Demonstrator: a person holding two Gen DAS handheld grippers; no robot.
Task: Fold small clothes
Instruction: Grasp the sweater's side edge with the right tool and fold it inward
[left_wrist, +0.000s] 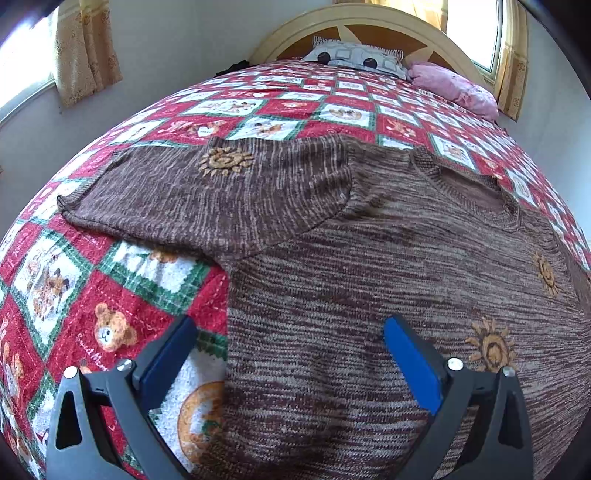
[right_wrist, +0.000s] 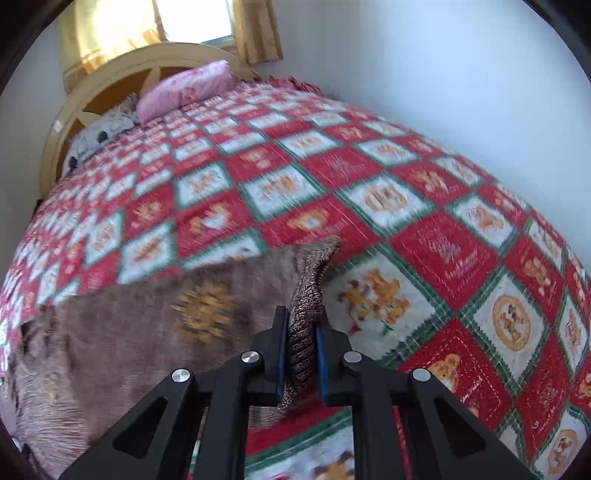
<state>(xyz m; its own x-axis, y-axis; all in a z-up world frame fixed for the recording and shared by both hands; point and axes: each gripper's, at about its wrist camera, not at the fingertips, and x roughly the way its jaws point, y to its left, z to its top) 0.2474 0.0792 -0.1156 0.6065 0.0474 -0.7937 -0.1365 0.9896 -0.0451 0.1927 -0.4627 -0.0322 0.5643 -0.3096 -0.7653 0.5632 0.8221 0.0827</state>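
Sweater (left_wrist: 332, 280) flat on quilt (left_wrist: 74, 288); left gripper (left_wrist: 290, 354) spread apart above it — right gripper (right_wrist: 301, 347) clamped on sweater's edge

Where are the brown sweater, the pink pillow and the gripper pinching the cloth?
brown sweater (left_wrist: 369, 295): left wrist view, on its body.
pink pillow (left_wrist: 456, 86): left wrist view, on its top.
right gripper (right_wrist: 301, 350): right wrist view, between its fingertips, shut on sweater fabric.

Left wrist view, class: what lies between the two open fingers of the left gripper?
In the left wrist view, the left gripper stands open over the brown sweater's side edge; sweater knit and a strip of the bear-patterned bedspread fill the gap.
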